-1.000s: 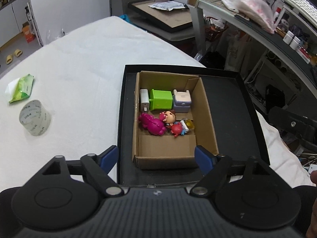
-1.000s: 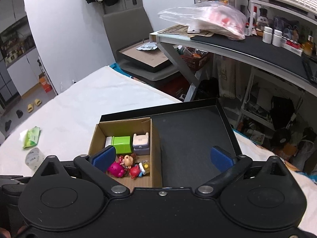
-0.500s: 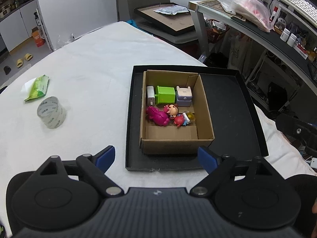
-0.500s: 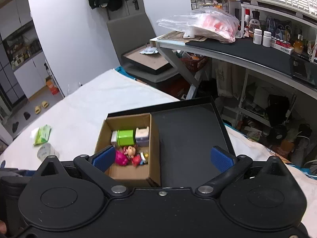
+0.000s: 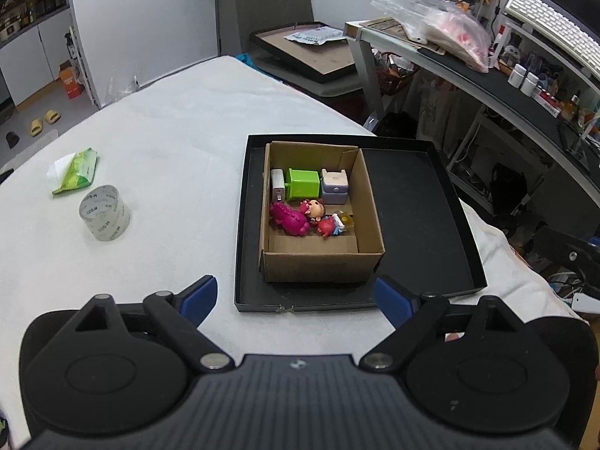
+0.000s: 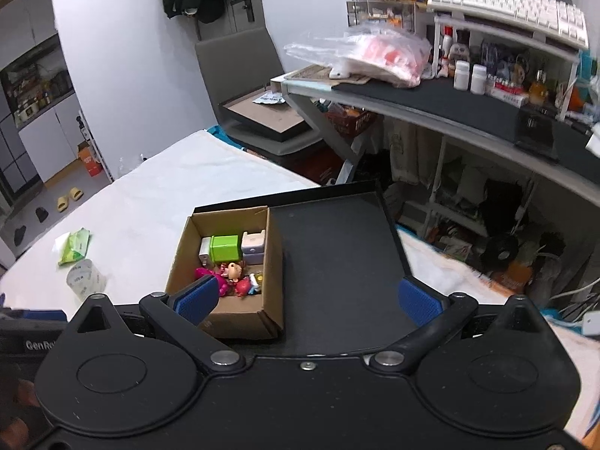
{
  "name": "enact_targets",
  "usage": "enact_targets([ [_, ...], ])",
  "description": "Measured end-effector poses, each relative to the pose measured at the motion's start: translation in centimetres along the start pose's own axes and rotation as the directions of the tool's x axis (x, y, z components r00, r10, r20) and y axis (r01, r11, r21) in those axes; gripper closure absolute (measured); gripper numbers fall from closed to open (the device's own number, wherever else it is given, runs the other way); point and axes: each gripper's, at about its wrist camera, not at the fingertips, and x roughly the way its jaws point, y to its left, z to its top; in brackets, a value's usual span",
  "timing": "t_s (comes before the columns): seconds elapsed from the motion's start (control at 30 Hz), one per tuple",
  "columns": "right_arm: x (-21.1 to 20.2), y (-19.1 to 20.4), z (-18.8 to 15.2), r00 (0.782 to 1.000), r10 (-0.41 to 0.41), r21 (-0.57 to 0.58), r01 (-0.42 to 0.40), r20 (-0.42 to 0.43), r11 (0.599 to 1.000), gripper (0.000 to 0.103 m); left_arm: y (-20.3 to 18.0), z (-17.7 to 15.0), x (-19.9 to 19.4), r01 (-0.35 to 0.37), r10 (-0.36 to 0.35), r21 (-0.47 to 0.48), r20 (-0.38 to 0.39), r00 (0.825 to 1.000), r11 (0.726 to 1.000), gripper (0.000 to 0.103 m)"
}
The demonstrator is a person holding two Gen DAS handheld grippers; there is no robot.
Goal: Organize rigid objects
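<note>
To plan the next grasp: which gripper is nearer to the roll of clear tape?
Left. The left gripper hangs open just right of the tape roll; the right gripper, also open, sits beyond the cardboard box.

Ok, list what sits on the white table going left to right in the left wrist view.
Green tissue pack → roll of clear tape → cardboard box of small toys, standing in the left part of the black tray → the tray's bare right half.
</note>
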Motion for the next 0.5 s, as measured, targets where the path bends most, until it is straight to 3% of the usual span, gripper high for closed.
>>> enact_targets([
  [0.17, -1.8, -0.5, -0.2, 1.0, 0.008, 0.0, -0.008, 0.002, 1.0, 0.0, 0.1, -0.4, -1.2, 0.021, -0.021, 0.008, 0.008, 1.0, 1.0, 0.013],
  [0.5, -3.7, 0.2, -1.1, 1.0, 0.012, -0.025, -0.012, -0.013, 1.0, 0.0, 1.3, -1.9, -3.5, -0.004, 0.004, 0.005, 0.031, 1.0, 1.0, 0.013],
])
